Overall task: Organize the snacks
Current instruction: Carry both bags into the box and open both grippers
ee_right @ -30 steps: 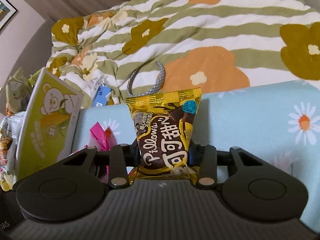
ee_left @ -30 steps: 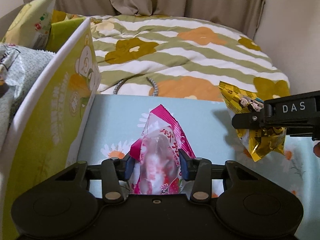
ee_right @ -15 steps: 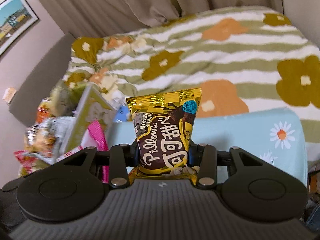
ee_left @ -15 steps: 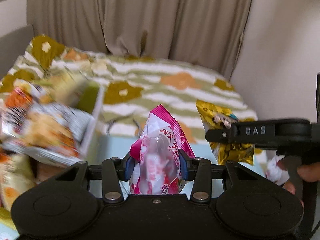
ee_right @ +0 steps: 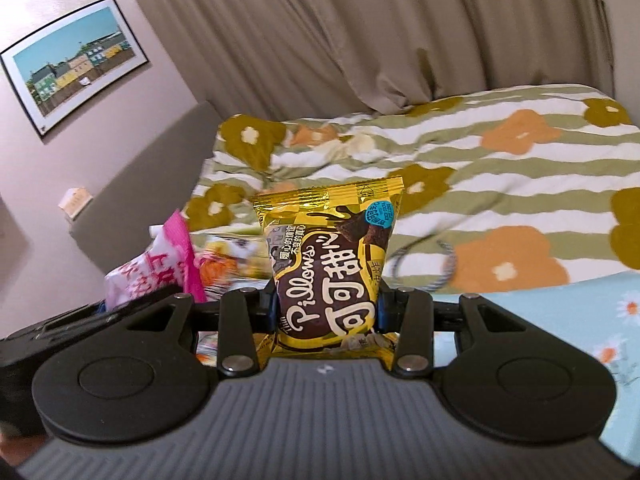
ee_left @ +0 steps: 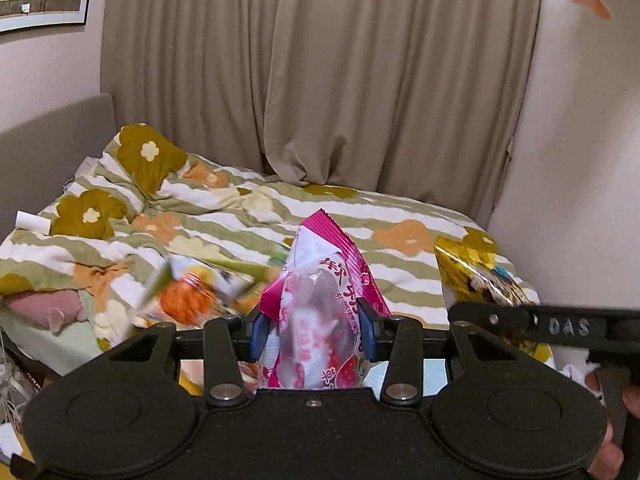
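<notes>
My left claw (ee_left: 314, 334) clamped on pink snack packet (ee_left: 320, 312), packet upright between pads. My right claw (ee_right: 328, 304) clamped on gold cocoa packet (ee_right: 330, 264), upright. Floral bed (ee_right: 500, 168) beyond both.

Wrist views over shared bed (ee_left: 248, 216); curtain (ee_right: 360, 20)

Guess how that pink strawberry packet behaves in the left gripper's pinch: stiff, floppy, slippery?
Probably floppy: the pink packet bulges and creases where the left gripper squeezes it, and its crimped top leans over. Likely light, since a pinch low on the pack carries it. The glossy film could be slippery, so it may slide if swung.
</notes>
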Action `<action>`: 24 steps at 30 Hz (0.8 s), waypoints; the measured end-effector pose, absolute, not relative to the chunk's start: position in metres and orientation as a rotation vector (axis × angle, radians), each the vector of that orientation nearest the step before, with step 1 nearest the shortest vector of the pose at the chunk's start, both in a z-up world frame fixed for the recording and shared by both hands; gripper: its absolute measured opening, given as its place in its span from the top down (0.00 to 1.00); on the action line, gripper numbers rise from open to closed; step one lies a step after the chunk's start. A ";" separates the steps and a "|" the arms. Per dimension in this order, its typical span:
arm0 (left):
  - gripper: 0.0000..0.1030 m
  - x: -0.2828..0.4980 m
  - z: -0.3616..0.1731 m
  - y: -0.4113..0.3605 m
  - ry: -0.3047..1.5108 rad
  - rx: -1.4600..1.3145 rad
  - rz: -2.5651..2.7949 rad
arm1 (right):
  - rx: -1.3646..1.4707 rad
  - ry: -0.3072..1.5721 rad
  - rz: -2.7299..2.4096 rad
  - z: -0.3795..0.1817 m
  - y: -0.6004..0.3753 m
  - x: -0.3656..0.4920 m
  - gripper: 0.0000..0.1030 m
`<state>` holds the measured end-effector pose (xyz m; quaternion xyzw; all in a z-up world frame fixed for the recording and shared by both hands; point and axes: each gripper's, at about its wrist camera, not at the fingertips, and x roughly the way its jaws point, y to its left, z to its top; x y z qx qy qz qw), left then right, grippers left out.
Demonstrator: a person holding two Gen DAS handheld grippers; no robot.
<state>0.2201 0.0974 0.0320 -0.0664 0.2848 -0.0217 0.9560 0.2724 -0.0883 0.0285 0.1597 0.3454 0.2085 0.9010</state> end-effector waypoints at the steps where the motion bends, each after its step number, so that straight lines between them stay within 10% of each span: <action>1: 0.53 0.224 0.032 0.107 0.583 -0.134 -0.048 | 0.326 0.713 0.433 0.030 -0.078 0.273 0.46; 7: 0.44 0.259 0.021 0.152 0.602 -0.140 -0.095 | 0.319 0.709 0.403 0.034 -0.026 0.272 0.46; 10: 0.04 0.264 0.015 0.164 0.609 -0.129 -0.129 | 0.321 0.715 0.366 0.033 -0.011 0.264 0.46; 24: 0.02 0.194 -0.003 0.209 0.650 -0.175 -0.187 | 0.296 0.723 0.231 0.020 0.019 0.219 0.46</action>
